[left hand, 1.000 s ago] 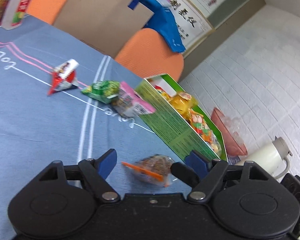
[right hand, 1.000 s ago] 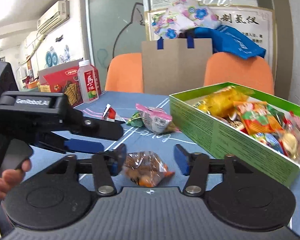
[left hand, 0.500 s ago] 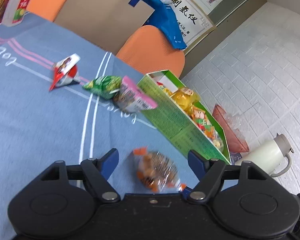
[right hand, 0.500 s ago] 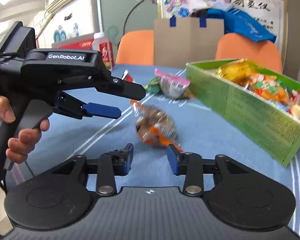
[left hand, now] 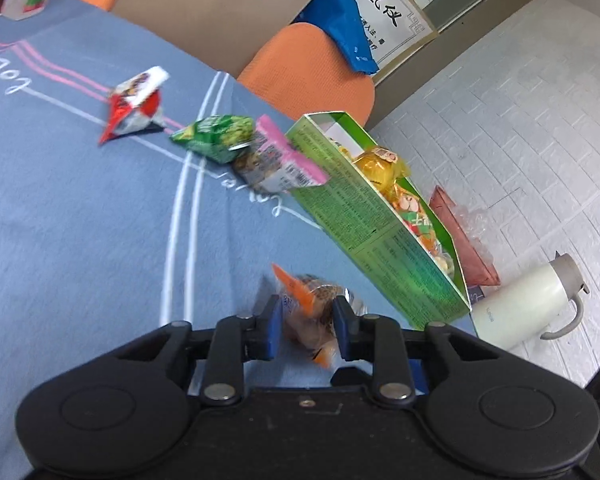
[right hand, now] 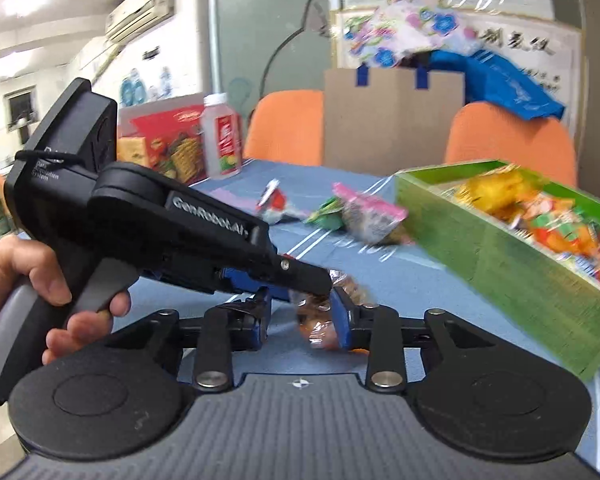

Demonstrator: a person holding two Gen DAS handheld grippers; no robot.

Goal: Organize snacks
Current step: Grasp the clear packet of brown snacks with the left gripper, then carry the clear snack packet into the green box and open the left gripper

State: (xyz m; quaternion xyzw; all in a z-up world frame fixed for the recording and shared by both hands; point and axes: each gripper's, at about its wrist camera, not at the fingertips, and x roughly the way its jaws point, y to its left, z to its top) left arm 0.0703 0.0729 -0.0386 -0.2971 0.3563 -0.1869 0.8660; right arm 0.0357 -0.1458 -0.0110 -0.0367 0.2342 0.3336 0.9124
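Snack packet [left hand: 314, 316], clear with orange corners, pinched in left tongs [left hand: 306, 330]; right tongs [right hand: 300, 326] apart

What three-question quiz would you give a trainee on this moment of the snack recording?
1. True or false: the left claw is closed on the orange-and-clear snack packet.
2. Multiple choice: apart from that one, how many loose packets lie on the blue tablecloth? A) two B) three C) five
3. Short answer: which loose packet lies closest to the green box?

Key
1. True: both fingers press its sides.
2. B
3. The pink-edged packet, right against the box's near corner.
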